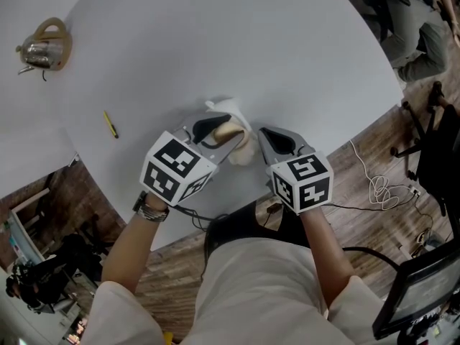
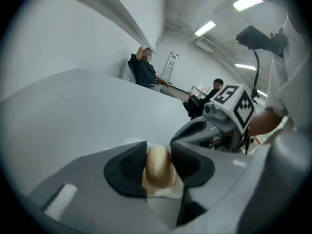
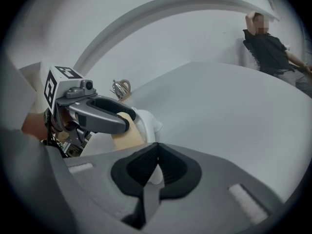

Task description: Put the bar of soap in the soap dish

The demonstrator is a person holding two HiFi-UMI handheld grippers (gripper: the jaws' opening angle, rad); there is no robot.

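left gripper (image 1: 215,131) is clamped on the tan oval soap bar (image 2: 158,165), held on end right beside the white soap dish (image 3: 146,120), whose rim the right gripper (image 3: 156,167) pinches

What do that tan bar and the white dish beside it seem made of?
Tan bar: looks like soap, waxy with a soft sheen and rounded edges. White dish: smooth, even white with a curved rim, probably ceramic or plastic; the look leaves that open.
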